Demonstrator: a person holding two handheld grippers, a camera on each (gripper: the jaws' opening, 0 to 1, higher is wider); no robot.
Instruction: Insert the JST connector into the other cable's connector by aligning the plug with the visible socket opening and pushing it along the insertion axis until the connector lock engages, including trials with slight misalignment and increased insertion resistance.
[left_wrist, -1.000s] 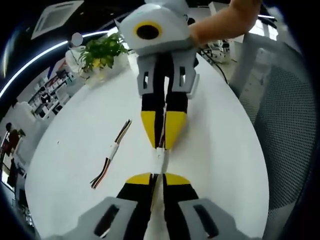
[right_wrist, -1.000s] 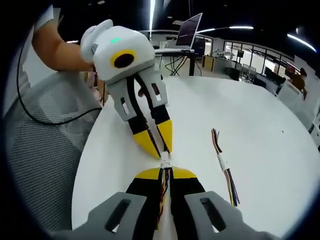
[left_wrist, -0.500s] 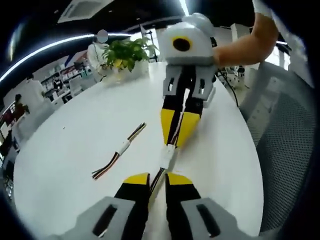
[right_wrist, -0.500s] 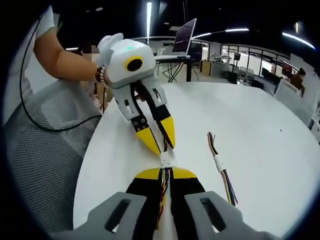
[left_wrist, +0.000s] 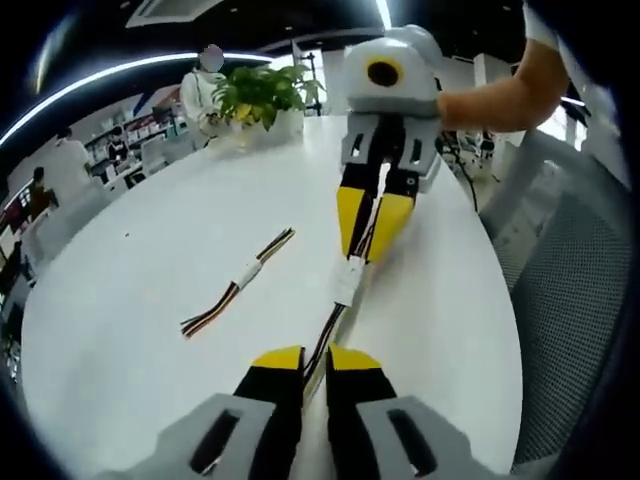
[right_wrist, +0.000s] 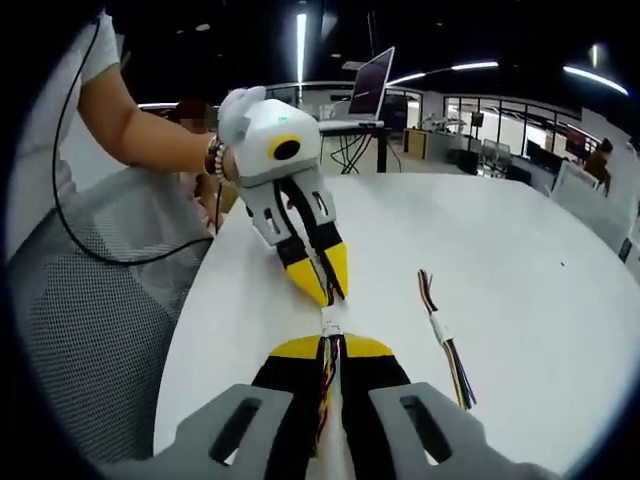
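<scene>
A white JST connector block (left_wrist: 347, 281) hangs over the white table (left_wrist: 150, 230), looking like one joined piece. Its dark wires run down into my left gripper (left_wrist: 305, 357), whose yellow-tipped jaws are shut on that cable. My right gripper (left_wrist: 369, 240) reaches in from the top, shut on the cable just behind the connector. In the right gripper view the connector (right_wrist: 330, 322) sits right at the tips of my right gripper (right_wrist: 331, 346), with coloured wires between its jaws. The left gripper (right_wrist: 328, 288) points down at it.
A spare cable (left_wrist: 238, 283) with a white connector lies flat on the table, also seen as the spare cable (right_wrist: 445, 332). A potted plant (left_wrist: 255, 92) stands at the far edge. A mesh chair (right_wrist: 80, 330) borders the table. A laptop (right_wrist: 371, 68) sits behind.
The two grippers have drawn apart. The connector stayed at the right gripper's tips, and a longer stretch of wire now shows between it and the left jaws.
</scene>
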